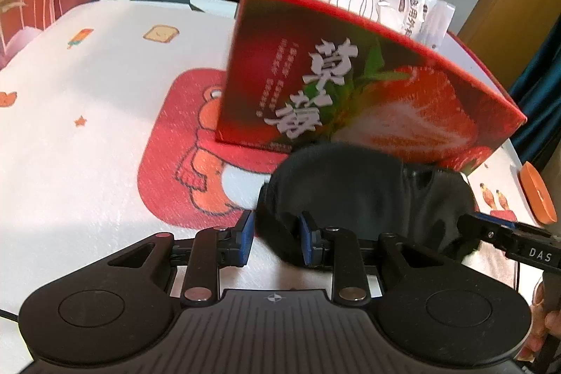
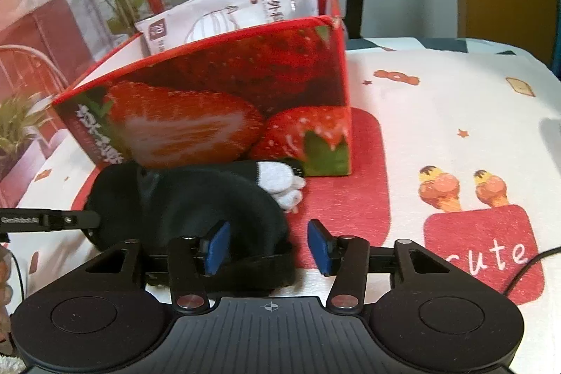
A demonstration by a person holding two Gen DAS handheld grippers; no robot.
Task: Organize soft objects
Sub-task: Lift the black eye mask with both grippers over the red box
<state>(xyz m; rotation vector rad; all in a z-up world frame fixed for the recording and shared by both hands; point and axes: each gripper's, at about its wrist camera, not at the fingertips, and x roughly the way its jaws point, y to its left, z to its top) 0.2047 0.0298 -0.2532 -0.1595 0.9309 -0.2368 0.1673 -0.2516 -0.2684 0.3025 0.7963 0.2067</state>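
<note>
Nearest to me, my left gripper (image 1: 275, 239) has its blue pads part-way apart with the edge of the black sock (image 1: 368, 198) between them; the right pad presses the fabric, but the left pad seems to stand clear of it, so I cannot tell whether it truly grips. My right gripper (image 2: 268, 246) has its jaws apart: its left pad (image 2: 217, 246) lies against the sock (image 2: 196, 205), its right pad hangs over bare cloth, and nothing is pinched. In the left view my right gripper's fingertip (image 1: 471, 226) reaches the sock's far edge.

The sock lies bunched on the tablecloth (image 1: 87, 114), just in front of the box (image 1: 350, 86), with its white toe (image 2: 285, 183) close to the box's corner.

Behind it, the red strawberry box (image 2: 245, 93) stands open on the table, and a white plastic packet (image 2: 245, 2) pokes up out of it, leaning. An orange disc (image 1: 538, 197) sits at the table's edge.
</note>
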